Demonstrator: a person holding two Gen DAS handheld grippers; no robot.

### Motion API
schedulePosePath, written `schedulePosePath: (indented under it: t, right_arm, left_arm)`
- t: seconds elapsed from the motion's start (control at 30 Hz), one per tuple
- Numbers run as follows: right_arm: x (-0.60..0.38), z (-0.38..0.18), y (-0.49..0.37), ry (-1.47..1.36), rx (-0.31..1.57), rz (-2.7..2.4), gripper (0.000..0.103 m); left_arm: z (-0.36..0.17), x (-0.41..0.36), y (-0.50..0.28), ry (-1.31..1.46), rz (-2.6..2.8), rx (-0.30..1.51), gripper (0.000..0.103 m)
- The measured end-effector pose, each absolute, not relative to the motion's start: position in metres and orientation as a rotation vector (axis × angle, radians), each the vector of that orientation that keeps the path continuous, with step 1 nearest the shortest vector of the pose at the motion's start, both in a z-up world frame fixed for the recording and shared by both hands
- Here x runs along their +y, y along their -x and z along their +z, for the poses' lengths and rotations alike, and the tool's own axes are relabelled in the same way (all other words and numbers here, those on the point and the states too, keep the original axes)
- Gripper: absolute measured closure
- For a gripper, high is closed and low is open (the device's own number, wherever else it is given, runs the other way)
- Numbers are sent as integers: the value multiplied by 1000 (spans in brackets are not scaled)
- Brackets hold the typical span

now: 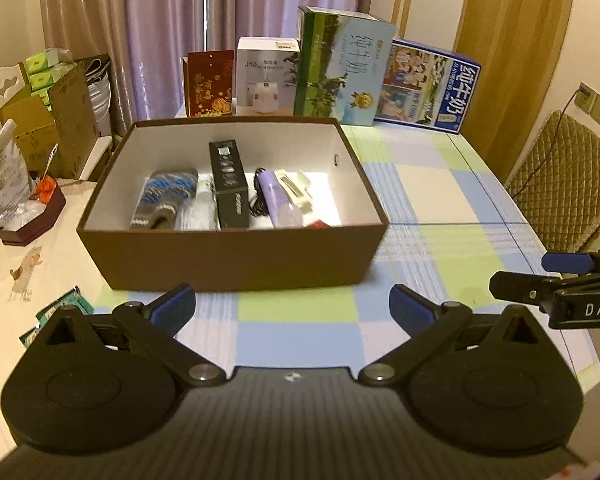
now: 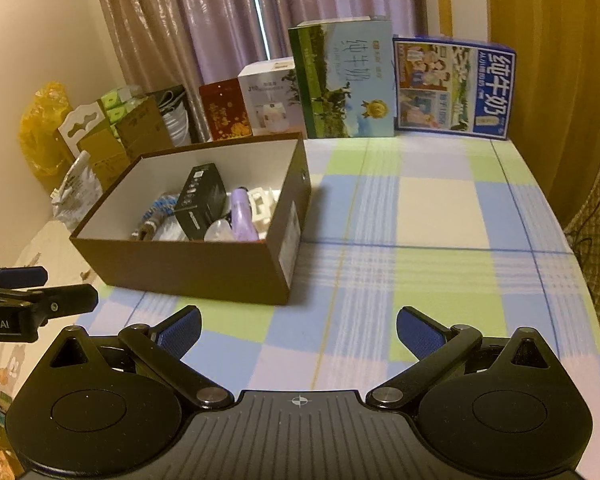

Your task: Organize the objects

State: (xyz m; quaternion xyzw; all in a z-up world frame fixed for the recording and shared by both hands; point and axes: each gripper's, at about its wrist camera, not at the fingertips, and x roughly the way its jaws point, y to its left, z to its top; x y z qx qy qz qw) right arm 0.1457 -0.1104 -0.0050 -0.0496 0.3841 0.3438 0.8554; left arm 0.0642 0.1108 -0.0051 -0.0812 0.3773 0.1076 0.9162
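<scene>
An open brown box point(image 1: 236, 256) with a white lining sits on the bench point(image 1: 420, 200), left of centre. Inside it lie a black carton point(image 1: 230, 184), a lilac handheld device point(image 1: 278, 200) with a black cord, a blue-and-grey knitted item point(image 1: 164, 200) and a white piece point(image 1: 296, 190).

The left claw point(image 1: 292, 312) and right claw point(image 2: 298, 336) hover just before the box, both spread wide and empty. "DAS" is readable on the right claw's side.

A blue carton point(image 1: 428, 84) printed "纯牛奶" and a green carton point(image 1: 340, 68) stand along the bench's far edge. A blue, green and cream checked cloth covers the bench. Mauve curtains point(image 1: 160, 20) hang behind.
</scene>
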Motion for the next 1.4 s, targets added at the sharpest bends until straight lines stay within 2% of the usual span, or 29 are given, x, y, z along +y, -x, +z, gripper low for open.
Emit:
schedulePosePath:
  t: [0.7, 1.4]
  right_arm:
    - [-211, -2, -85, 90, 827, 667, 2]
    - [-252, -1, -50, 92, 818, 643, 2]
  left_arm:
    - [-12, 13, -3, 152, 191, 800, 1]
    - [-14, -26, 31, 149, 158, 793, 1]
